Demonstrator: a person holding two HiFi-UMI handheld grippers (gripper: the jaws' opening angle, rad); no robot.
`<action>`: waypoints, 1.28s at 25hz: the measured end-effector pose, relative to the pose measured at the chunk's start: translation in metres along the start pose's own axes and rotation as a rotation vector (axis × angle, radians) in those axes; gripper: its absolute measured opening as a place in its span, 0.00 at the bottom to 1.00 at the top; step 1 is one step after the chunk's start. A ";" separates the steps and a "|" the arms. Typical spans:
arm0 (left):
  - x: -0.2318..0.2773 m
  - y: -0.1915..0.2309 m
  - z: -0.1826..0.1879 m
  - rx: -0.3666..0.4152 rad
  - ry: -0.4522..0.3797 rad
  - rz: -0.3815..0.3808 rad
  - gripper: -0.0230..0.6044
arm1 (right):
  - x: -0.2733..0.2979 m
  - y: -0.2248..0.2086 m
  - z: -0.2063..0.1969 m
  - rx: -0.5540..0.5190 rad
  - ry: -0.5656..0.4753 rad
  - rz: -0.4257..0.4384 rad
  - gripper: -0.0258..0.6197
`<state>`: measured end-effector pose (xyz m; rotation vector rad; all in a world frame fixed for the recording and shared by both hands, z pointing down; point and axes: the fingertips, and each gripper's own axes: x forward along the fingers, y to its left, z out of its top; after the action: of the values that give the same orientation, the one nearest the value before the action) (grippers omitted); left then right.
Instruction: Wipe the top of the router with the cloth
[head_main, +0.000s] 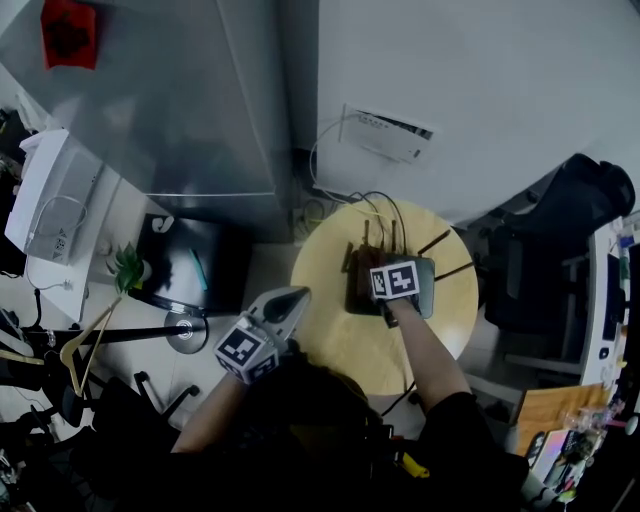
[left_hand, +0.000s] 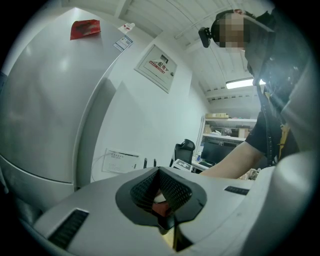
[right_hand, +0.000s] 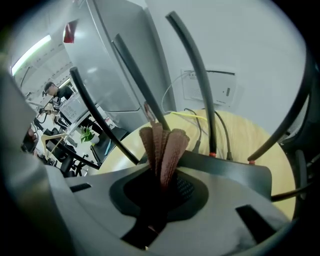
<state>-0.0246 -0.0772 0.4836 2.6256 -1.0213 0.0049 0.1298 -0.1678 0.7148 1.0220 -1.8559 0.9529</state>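
Table (head_main: 340, 345): R tool (right_hand: 159, 167) grips cloth (right_hand: 163, 142) over router (right_hand: 227, 169); L tool (left_hand: 161, 196) tilted up.

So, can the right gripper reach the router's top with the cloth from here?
Probably yes: the right gripper, shut on the brown cloth, hangs over the router's flat top; the antennas rise beyond it, out of the way.

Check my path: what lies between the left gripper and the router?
Only bare tabletop lies between the left gripper and the router, as the head view shows.
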 end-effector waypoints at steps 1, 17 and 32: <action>0.002 -0.003 0.000 0.002 -0.002 -0.019 0.03 | -0.002 -0.005 -0.002 0.000 0.003 -0.010 0.14; 0.010 -0.008 -0.001 -0.012 -0.003 -0.044 0.03 | -0.030 -0.080 -0.030 0.016 0.036 -0.139 0.14; 0.014 -0.008 -0.004 -0.018 0.021 -0.067 0.03 | -0.060 -0.143 -0.057 0.017 0.054 -0.317 0.14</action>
<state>-0.0084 -0.0796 0.4863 2.6368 -0.9221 0.0080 0.2949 -0.1567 0.7179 1.2437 -1.5836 0.7991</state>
